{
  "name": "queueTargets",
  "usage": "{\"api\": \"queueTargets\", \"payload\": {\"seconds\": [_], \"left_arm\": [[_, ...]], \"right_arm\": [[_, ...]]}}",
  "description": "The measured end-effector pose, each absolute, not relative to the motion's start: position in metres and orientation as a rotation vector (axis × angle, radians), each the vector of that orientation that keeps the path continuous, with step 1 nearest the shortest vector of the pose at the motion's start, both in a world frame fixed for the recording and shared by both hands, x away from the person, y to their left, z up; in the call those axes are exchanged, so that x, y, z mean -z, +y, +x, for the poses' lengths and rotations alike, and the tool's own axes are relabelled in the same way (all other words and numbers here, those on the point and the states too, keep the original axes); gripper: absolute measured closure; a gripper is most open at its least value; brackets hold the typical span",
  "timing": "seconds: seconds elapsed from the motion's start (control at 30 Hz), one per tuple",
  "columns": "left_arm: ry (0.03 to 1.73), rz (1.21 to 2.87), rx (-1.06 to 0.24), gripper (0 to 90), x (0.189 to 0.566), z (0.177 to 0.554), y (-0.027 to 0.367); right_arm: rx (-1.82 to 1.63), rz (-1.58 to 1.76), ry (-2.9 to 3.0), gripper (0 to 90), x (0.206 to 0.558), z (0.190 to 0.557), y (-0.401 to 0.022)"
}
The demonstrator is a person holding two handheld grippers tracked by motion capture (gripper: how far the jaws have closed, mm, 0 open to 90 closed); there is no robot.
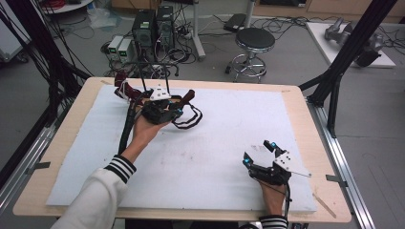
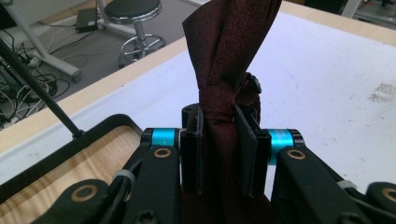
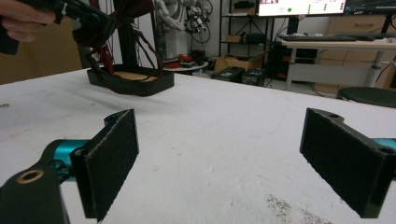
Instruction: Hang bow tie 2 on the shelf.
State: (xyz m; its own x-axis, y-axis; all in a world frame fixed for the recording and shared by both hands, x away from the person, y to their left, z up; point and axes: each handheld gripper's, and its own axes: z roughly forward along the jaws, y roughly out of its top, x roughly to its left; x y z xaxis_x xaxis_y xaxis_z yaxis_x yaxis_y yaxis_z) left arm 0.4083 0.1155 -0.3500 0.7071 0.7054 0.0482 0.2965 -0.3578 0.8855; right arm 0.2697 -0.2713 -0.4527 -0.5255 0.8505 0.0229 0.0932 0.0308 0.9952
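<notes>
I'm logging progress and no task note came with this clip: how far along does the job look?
Done: the left gripper has clamped the dark red fabric strap and holds it raised beside the black tray. In hand: the strap's loop dangles low over the white mat. Left: apparently placing it; the right gripper rests open and idle.

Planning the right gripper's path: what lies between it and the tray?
Bare white mat only, seen in the high view, between right gripper and tray.

Dark red woven cloth strip (image 2: pixel 224 60), matt; wood-grain tray (image 2: pixel 70 163) floor.
</notes>
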Motion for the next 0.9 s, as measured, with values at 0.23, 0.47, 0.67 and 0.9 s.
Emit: {"api": "queueTargets", "payload": {"seconds": [0.23,0.47,0.67,0.9], "left_arm": [[0.739,1.911,-0.579,73.1,0.341,0.401,0.122],[0.748,1.843,-0.612,73.1,0.332,0.397,0.135],[0.766,1.786,-0.644,73.1,0.324,0.394,0.149],[0.794,1.738,-0.674,73.1,0.318,0.394,0.164]], "right_arm": [[-1.552,0.964,1.687,10.8,0.453,0.27,-0.271],[-1.552,0.96,1.686,10.8,0.453,0.27,-0.271],[-1.55,0.96,1.687,10.9,0.453,0.27,-0.271],[-1.55,0.96,1.687,10.9,0.453,0.27,-0.271]]}}
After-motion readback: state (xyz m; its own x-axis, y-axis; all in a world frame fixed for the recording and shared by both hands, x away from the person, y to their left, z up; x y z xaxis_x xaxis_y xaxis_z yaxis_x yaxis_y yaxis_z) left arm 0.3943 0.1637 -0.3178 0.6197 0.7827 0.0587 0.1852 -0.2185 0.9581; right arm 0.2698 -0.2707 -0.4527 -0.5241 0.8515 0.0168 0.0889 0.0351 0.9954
